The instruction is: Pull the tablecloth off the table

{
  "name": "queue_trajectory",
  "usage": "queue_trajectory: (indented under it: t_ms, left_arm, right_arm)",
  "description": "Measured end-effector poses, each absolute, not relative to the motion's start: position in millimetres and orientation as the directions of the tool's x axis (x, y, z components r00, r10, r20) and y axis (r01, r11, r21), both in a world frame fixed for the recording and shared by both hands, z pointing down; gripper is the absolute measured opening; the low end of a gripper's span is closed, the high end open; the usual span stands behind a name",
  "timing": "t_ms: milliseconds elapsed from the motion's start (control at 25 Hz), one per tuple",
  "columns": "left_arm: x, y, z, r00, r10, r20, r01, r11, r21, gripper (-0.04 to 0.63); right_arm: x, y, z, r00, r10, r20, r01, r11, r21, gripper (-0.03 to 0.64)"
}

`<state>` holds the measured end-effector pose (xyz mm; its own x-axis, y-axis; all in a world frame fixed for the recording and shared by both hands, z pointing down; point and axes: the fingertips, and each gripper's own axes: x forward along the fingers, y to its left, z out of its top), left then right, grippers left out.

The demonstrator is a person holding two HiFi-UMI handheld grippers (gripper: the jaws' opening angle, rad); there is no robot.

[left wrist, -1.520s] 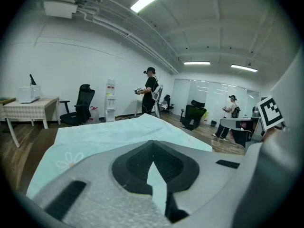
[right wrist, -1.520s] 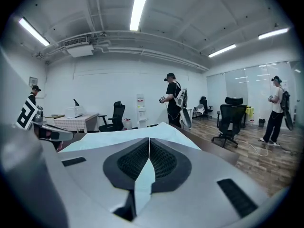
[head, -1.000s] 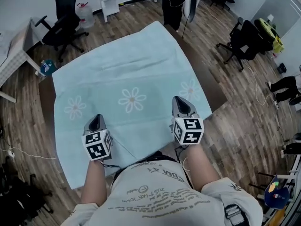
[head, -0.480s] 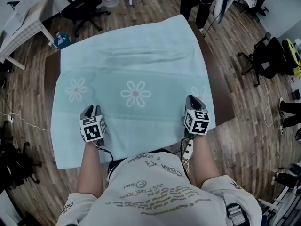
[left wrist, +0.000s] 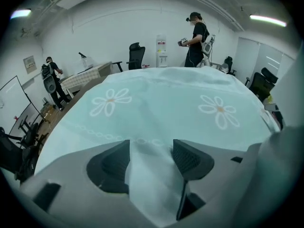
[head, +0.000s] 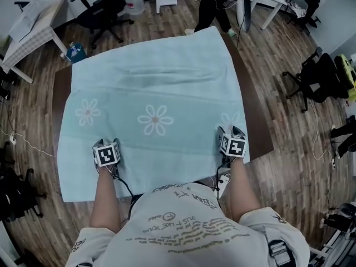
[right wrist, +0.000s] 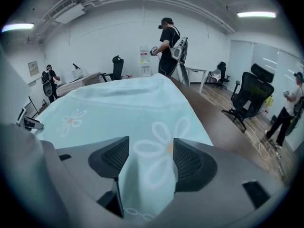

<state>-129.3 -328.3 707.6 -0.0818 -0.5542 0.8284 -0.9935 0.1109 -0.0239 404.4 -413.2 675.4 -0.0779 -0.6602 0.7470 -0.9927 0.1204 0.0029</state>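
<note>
A pale blue tablecloth with white daisies covers a dark brown table and hangs over its near edge by my body. My left gripper rests on the cloth near the front left. Its jaws are opening, and a raised fold of the tablecloth stands between them in the left gripper view. At the front right, my right gripper sits by the cloth's right edge. The right gripper jaws are also opening, with a daisy-printed fold between them.
Black office chairs stand at the far left and at the right. A white table is at the far left. A person stands beyond the table's far end, and another person stands by the left wall. Wood floor surrounds the table.
Both grippers have drawn back towards the table's near edge and moved farther apart. The head view has swung, so the cloth now lies squarer in the picture.
</note>
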Motion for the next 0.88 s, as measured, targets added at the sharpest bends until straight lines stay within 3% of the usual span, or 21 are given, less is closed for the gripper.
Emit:
queue_trajectory:
  t_ms: [320, 560, 880]
  left_arm:
    - [-130.1, -325.0, 724.0, -0.042, -0.549, 0.835, -0.984, 0.166, 0.06, 0.287]
    - [-134.1, -323.8, 725.0, -0.027, -0.562, 0.827, -0.982, 0.17, 0.084, 0.281]
    - [-125.7, -326.5, 723.8, -0.02, -0.561, 0.827, -0.988, 0.138, 0.07, 0.215]
  right_arm:
    - [427.7, -405.6, 716.6, -0.049, -0.578, 0.815, -0.997, 0.074, -0.008, 0.285]
    - [423.1, -405.0, 719.7, -0.082, -0.605, 0.792, -0.995, 0.09, -0.034, 0.285]
    - [421.6, -406.2, 719.7, -0.089, -0.564, 0.821, -0.993, 0.113, -0.03, 0.273]
